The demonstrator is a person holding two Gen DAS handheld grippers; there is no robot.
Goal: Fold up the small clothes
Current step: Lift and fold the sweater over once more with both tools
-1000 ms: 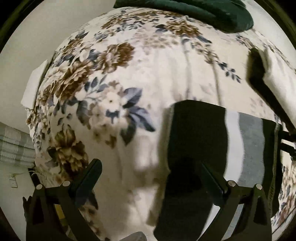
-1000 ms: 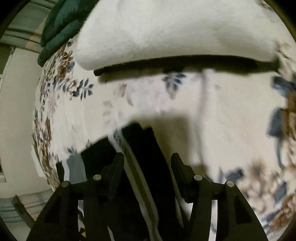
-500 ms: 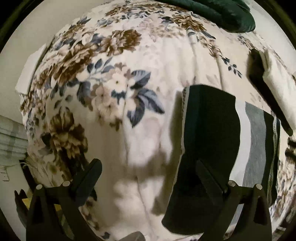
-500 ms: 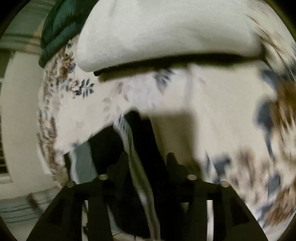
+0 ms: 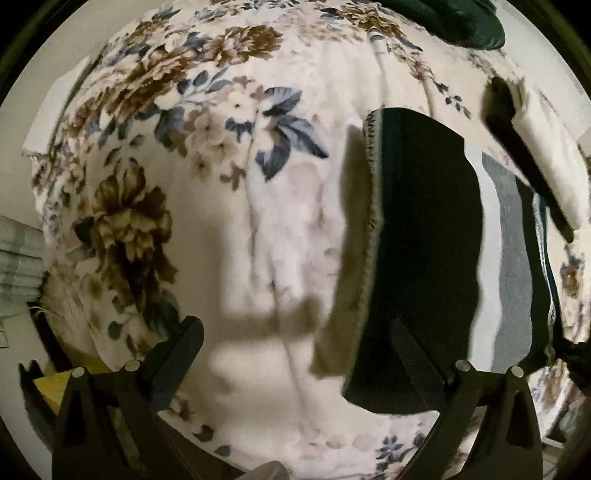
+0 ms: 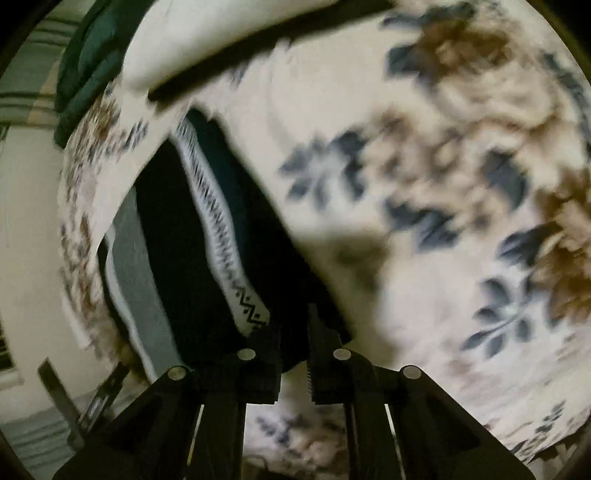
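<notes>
On a floral blanket (image 5: 258,221), broad bare cloth left of the garment, right gripper (image 6: 293,354) just closing, clamped on the dark striped garment's (image 5: 424,240) edge, left gripper (image 5: 295,354) jaws apart, white pillow (image 6: 207,33) beyond.

Open room: bare floral blanket (image 5: 258,192) filled left and centre of left wrist view.
Obstacle, right: dark striped garment (image 5: 436,240) lay flat there.
Obstacle, upper right: white folded cloth (image 5: 550,155) and green bundle (image 5: 461,22) crowded the edge.
</notes>
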